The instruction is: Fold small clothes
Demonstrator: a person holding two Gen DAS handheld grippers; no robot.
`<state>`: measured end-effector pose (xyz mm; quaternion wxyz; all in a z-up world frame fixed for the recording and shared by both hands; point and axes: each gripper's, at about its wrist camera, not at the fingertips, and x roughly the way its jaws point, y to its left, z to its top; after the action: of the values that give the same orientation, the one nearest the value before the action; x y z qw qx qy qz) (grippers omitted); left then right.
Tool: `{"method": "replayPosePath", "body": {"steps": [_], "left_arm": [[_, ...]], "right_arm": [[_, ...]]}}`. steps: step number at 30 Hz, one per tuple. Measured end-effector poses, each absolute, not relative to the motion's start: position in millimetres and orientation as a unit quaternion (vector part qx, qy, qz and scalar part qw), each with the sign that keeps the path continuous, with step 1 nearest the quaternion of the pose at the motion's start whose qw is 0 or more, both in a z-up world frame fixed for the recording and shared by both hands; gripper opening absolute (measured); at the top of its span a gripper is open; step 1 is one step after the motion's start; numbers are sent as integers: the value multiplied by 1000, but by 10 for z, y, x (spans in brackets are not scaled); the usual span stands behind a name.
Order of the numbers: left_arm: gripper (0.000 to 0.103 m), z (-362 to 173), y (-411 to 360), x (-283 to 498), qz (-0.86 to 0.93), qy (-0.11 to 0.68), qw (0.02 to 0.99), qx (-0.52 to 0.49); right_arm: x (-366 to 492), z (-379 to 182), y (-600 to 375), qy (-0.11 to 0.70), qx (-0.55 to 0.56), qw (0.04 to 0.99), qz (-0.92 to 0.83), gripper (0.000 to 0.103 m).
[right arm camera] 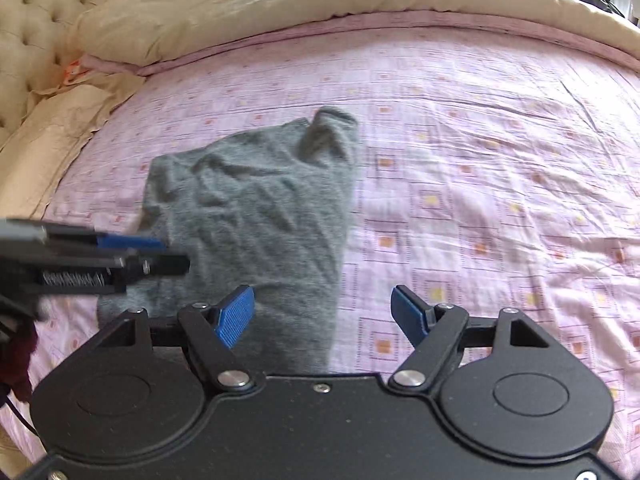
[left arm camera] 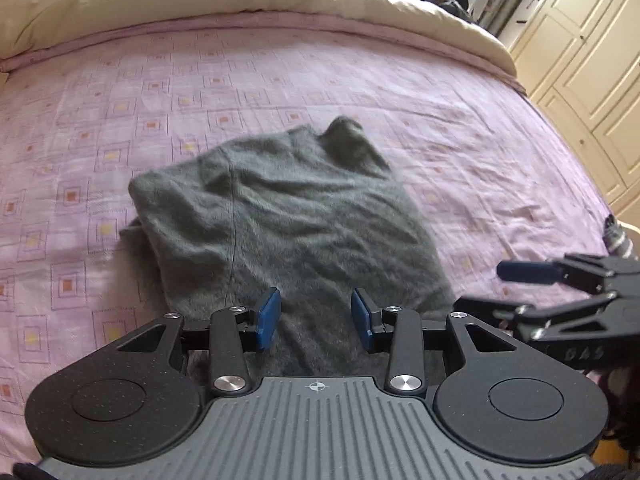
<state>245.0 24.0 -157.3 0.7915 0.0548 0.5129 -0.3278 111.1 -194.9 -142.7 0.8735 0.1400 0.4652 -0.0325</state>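
Now your left tongs (left arm camera: 315,318) hang spread and empty directly over the near hem of a grey knit garment (left arm camera: 288,216), their blue pads either side of the cloth but clamping nothing. Your right tongs (right arm camera: 323,316) are likewise released, wider still, straddling the garment's near right edge where it meets the pink patterned bedspread (right arm camera: 500,168). The garment lies roughly in the middle of the bed, already doubled into a rumpled oblong, with a collar or cuff standing up at its far end.

It looks soft, light and fuzzy, likely to sag and drag rather than keep a crease, so the two near corners seem the sensible places to pinch, catching all the layers together.

Only the left view shows a stray flap poking from under the garment's left side, and cream wardrobe doors (left arm camera: 592,80) beyond the bed. Only the right view shows the tufted headboard (right arm camera: 36,20) and the cream duvet (right arm camera: 260,4) bunched against it.
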Motion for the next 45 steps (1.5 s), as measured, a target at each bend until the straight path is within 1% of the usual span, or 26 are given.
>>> {"method": "replayPosePath", "body": {"steps": [2,4,6,7,8,13,15,20,23,25,26,27,30,31,32,33,34,36,38,45], "left_arm": [[37,-1738,290,2429,-311,523,790,73],[38,-1793,393,2390,-325,510,793,71],[38,-1780,402,2367,-331,504,793,82],[38,-1769,399,2365,-331,505,793,84],[38,-1764,402,2367,-329,507,793,81],[38,-1792,424,2421,-324,516,790,61],[38,-1795,432,2429,-326,516,789,61],[38,-1796,448,2458,-324,523,787,47],[38,-1792,467,2486,-319,528,786,38],[38,-1785,478,2500,-315,531,786,33],[38,-1788,465,2500,-313,532,786,31],[38,-1785,465,2504,-311,534,786,28],[40,-1741,463,2532,-309,539,783,13],[41,-1708,478,2533,-311,539,783,5],[44,-1671,507,2524,-312,537,783,-6],[49,-1629,540,2514,-312,535,785,-16],[51,-1594,571,2499,-309,535,786,-23],[60,-1545,660,2471,-303,537,786,-40],[63,-1525,758,2442,-292,541,787,-58],[64,-1592,991,2671,-247,554,790,-88]], "right_arm": [[1123,-1406,-1988,462,141,875,-33,78],[1176,-1374,-2012,454,144,879,-25,77],[1272,-1363,-2017,441,157,884,1,66],[1329,-1362,-2010,437,165,884,18,57],[1419,-1372,-1978,435,170,883,36,55],[1870,-1450,-1712,436,138,884,100,55],[2046,-1544,-1652,448,121,879,106,55],[2535,-1834,-1689,481,53,873,62,55],[2806,-1888,-1793,486,40,872,41,54],[2934,-1853,-1778,485,17,873,35,55],[2976,-1834,-1764,485,6,874,31,59],[3005,-1813,-1770,484,2,875,25,60],[2985,-1690,-1890,467,40,883,10,62],[2953,-1647,-1952,459,61,886,10,66],[2902,-1600,-1997,453,80,888,14,73],[2828,-1566,-2024,448,97,888,19,75],[2764,-1555,-2033,446,113,887,26,75],[2587,-1541,-2043,447,139,883,36,75],[2412,-1567,-2054,453,174,873,45,76],[1909,-1772,-2002,481,298,823,50,76]]}}
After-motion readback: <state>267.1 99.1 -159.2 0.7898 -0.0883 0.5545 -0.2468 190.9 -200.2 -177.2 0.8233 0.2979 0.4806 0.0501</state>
